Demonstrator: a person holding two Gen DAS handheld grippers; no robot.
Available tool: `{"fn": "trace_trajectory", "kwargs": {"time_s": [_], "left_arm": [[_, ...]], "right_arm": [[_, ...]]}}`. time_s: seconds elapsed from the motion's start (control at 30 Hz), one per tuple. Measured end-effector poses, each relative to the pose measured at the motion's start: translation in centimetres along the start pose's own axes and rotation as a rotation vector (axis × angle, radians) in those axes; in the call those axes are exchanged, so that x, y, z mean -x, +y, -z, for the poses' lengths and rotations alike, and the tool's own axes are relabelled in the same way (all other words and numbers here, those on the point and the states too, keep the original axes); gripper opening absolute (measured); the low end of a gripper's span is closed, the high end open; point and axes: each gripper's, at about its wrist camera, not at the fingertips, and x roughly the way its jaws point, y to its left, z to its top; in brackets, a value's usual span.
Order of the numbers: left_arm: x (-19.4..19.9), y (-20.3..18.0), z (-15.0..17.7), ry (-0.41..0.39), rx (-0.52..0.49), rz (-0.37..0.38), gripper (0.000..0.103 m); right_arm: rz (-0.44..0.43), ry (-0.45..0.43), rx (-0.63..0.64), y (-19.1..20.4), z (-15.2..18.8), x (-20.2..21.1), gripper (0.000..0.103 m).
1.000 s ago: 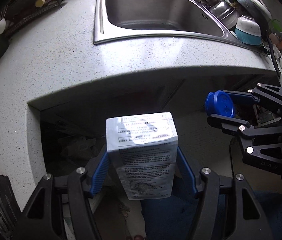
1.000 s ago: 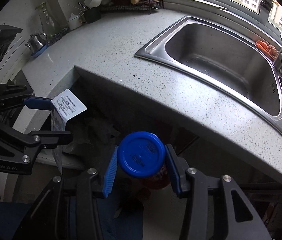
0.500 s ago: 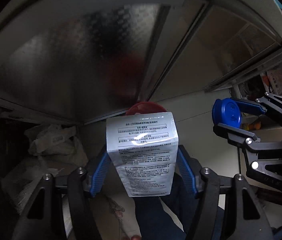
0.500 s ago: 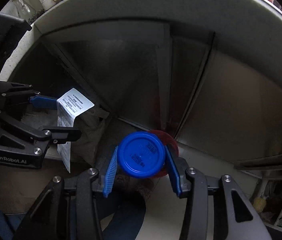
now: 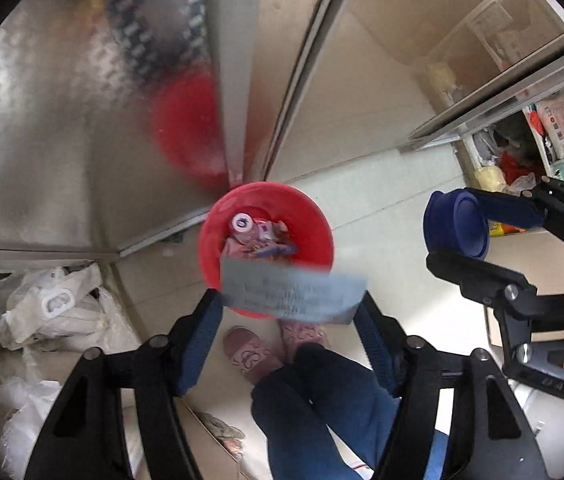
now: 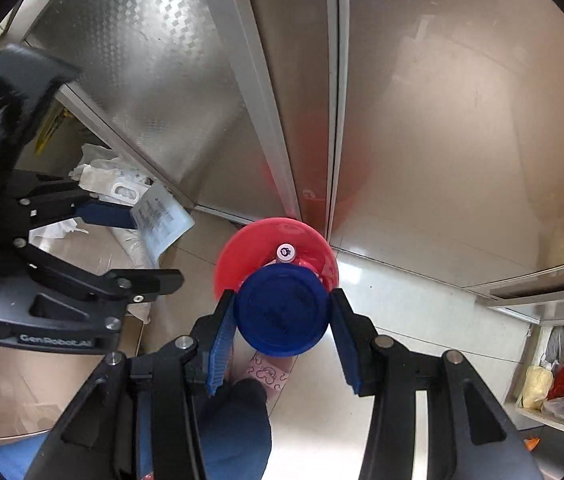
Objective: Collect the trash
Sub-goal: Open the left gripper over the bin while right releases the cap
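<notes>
A red bin (image 5: 314, 216) stands on the floor below both grippers, with a white-capped bottle and pink wrappers inside. The grey printed box (image 5: 294, 294) is blurred and tipped flat over the bin's near rim, between the fingers of my left gripper (image 5: 290, 308), whose jaws are opening; it looks loose from the pads. In the right wrist view the box (image 6: 161, 220) hangs at the left gripper's (image 6: 157, 246) upper finger, left of the bin (image 6: 241, 244). My right gripper (image 6: 282, 316) is shut on a blue-lidded jar (image 6: 282, 312) over the bin. The left wrist view shows that jar (image 5: 454, 224) at right.
Steel cabinet doors (image 5: 81, 120) rise behind the bin. White bags (image 5: 49, 304) lie on the floor at left. A person's dark blue trouser legs (image 5: 322, 400) and pink slippers (image 5: 247, 354) stand close to the bin. An open shelf (image 5: 522, 148) with packets is at right.
Both grippers have dropped from counter height down past the cabinet doors to just above the red bin. The box has tipped from upright to flat and blurred as the left fingers spread.
</notes>
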Motion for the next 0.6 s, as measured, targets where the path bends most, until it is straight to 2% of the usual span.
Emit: {"fn": "trace_trajectory", "kwargs": {"time_s": [0.07,0.2,0.33,0.6], "left_arm": [[0.2,0.2,0.0,-0.015,-0.008,-0.014,0.084],[0.9,0.5,0.1,-0.031,-0.01,-0.047,0.088],[1.4,1.5,0.7,-0.039,0.012,-0.06,0.103],[2.5,3.2,2.5,-0.047,0.043,-0.104,0.103]], "right_arm": [[-0.008,-0.001,-0.008,-0.3,0.2,0.3,0.043],[-0.026,-0.017,0.012,-1.2,1.0,0.8,0.043],[-0.037,-0.011,0.017,-1.2,1.2,0.5,0.043],[-0.065,-0.011,0.073,0.2,1.0,-1.0,0.043]]}}
